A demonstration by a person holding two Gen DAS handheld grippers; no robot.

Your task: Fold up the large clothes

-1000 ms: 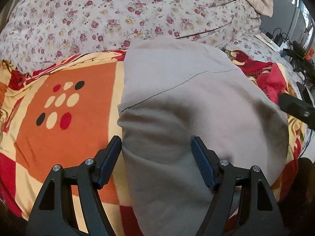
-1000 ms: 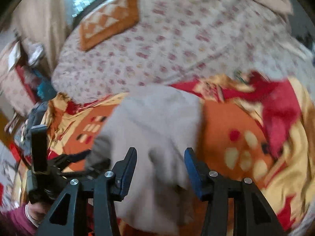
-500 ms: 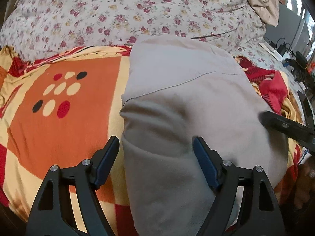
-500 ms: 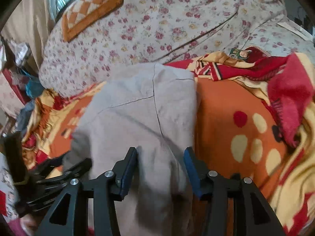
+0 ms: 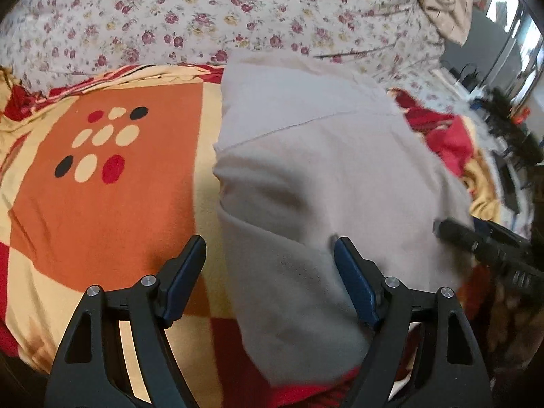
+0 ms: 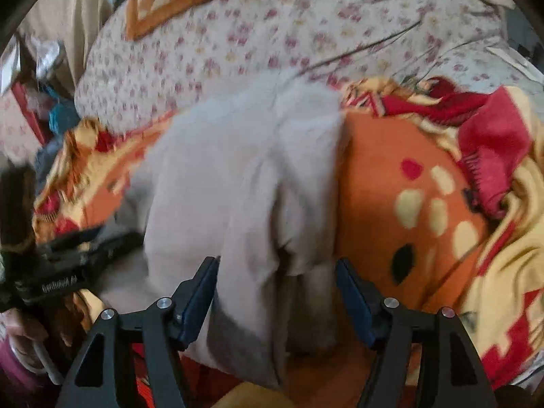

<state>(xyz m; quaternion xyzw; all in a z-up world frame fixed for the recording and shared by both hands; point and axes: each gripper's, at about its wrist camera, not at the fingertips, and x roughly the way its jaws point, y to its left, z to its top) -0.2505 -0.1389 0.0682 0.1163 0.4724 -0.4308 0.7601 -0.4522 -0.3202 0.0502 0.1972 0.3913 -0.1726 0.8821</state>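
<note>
The grey garment (image 5: 316, 183) lies on the bed, on the orange patterned blanket (image 5: 112, 200), its far end reaching the floral quilt (image 5: 210, 10) toward the bed's head and its near end at the bed's near edge. Over the last second the right tongs (image 6: 276, 292) have swung from beside the cloth to squarely over its near end, and the fabric there now stands up in loose ridges where half a second ago it lay flatter. The left tongs (image 5: 270, 272) have hardly shifted, straddling the garment's left edge. Both pairs stand wide apart, gripping nothing. This suggests that the lengthwise fold is down and the next fold is being set up.

Motion blur softens the right wrist view, so whether its tips touch cloth is unclear. The garment's near hem is hidden behind the tongs, and how many layers lie stacked cannot be told.
</note>
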